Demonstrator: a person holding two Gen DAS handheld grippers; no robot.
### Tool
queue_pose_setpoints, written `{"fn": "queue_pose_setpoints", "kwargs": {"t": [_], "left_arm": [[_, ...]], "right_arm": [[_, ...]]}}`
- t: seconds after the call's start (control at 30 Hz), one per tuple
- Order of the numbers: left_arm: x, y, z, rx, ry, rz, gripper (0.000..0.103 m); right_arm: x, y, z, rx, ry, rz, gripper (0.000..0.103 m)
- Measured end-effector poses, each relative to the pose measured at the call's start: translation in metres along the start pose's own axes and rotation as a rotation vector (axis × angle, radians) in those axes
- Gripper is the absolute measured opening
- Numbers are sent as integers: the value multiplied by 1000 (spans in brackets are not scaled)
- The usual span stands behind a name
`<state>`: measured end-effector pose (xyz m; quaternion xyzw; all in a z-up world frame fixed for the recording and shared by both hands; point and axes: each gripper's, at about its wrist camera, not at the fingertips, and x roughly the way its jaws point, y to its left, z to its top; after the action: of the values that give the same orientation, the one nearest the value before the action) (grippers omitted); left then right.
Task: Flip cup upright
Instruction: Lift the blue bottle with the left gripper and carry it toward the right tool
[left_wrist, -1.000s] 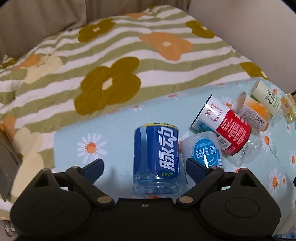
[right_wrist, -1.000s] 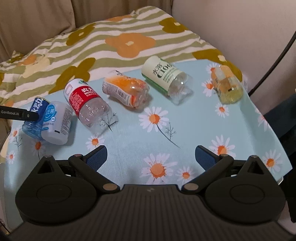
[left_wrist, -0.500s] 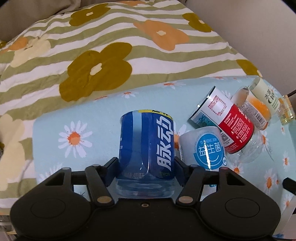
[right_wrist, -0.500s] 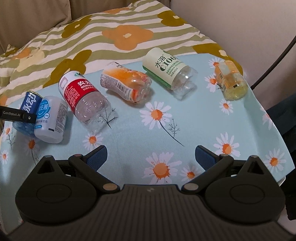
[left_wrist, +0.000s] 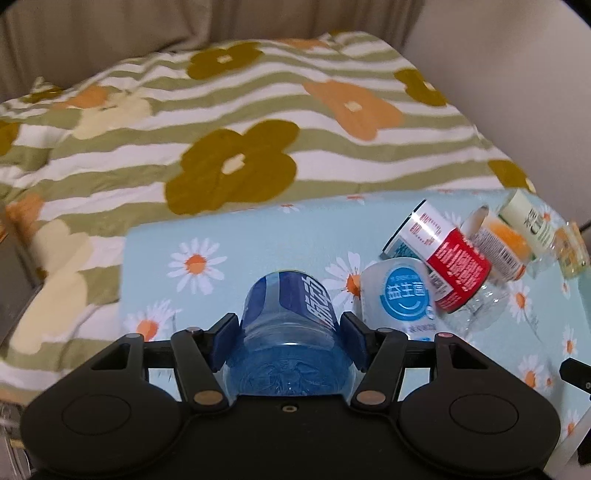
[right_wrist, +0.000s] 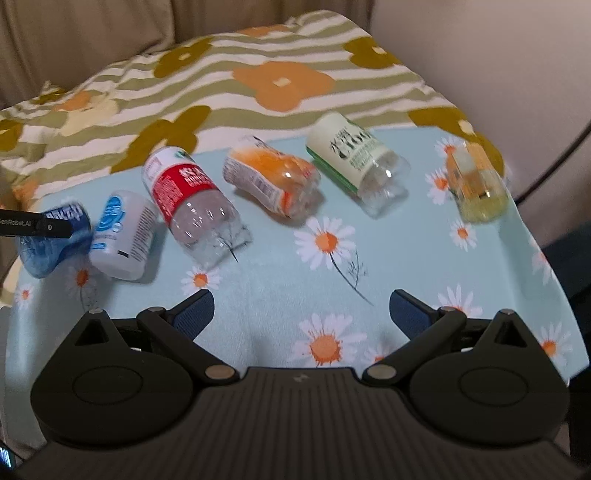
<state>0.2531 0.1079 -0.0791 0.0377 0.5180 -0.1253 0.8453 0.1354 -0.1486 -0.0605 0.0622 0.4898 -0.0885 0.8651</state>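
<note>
**Left gripper clamped on blue cup; right gripper spread**

The left gripper (left_wrist: 288, 341) grips the blue cup (left_wrist: 291, 325) at lower centre of its view, both pads against the cup's sides, base toward the camera. Just right of it lies the white cup (left_wrist: 400, 301), with the red-labelled cup (left_wrist: 448, 260) beyond. The right gripper (right_wrist: 301, 312) is spread wide above the daisy cloth (right_wrist: 332, 266), holding nothing.

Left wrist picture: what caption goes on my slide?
Left gripper clamps the blue cup, other cups lying nearby.

blue cup (left_wrist: 291, 317), daisy-print cloth (right_wrist: 406, 258), striped floral blanket (left_wrist: 184, 122)
</note>
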Motion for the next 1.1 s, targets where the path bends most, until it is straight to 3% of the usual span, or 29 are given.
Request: {"fn": "queue_pose_setpoints", "kwargs": {"t": [0.13,0.33,0.53,0.77,1.1], "left_arm": [[-18,-12,-16,-46,-34,50,65],[-52,-35,-37,-126,-109,55,65],[-69,-84,-58,-146,-152,6,65],[-53,-150,-78,-164,-205,-36,65],[-14,-213,-103,-192,-263,-14,65]], "right_arm": [[-11,-11,1,-35,-34,54,103],[-21,-33,-7,-54,-49,92,103],[-27,-62,-17,-84,-51,109,103],[-23,-102,-32,-122,-41,109,103],[-3,-144,-49,-188,-7,95,103]]}}
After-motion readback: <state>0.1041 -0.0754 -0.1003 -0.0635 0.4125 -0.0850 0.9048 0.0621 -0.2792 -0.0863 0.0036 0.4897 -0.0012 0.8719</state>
